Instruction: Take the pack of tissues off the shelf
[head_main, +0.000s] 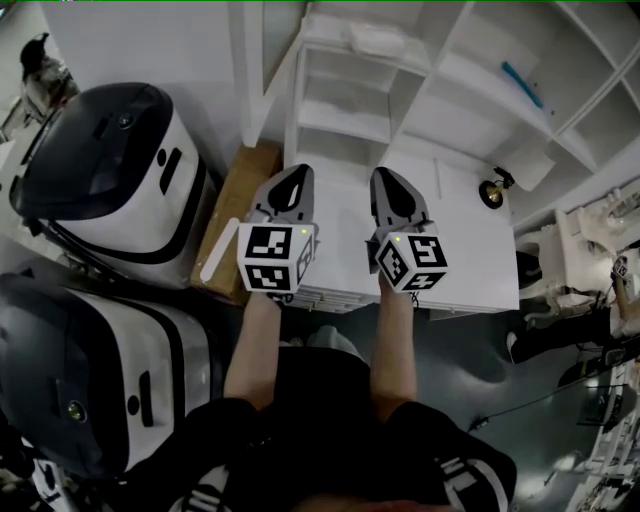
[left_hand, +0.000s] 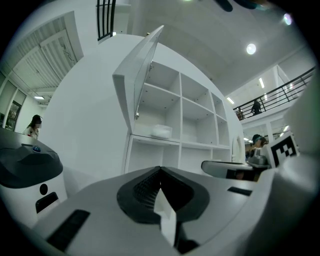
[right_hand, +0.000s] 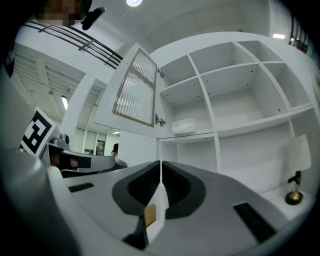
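Observation:
The pack of tissues (head_main: 375, 40) is a white, soft-looking packet lying on an upper shelf of the white shelf unit (head_main: 420, 120). It shows on that shelf in the left gripper view (left_hand: 161, 131) and in the right gripper view (right_hand: 183, 126). Both grippers are held side by side in front of the unit, well short of the pack and pointing toward it. My left gripper (head_main: 297, 172) (left_hand: 160, 171) is shut with nothing between its jaws. My right gripper (head_main: 385, 176) (right_hand: 161, 164) is shut and empty too.
An open cabinet door with ribbed glass (right_hand: 134, 87) (left_hand: 146, 70) hangs beside the pack's compartment. A small brass ornament (head_main: 492, 190) (right_hand: 294, 192) stands on the lower ledge at right. Two large black-and-white machines (head_main: 110, 170) (head_main: 90, 370) and a wooden board (head_main: 235, 215) stand to the left.

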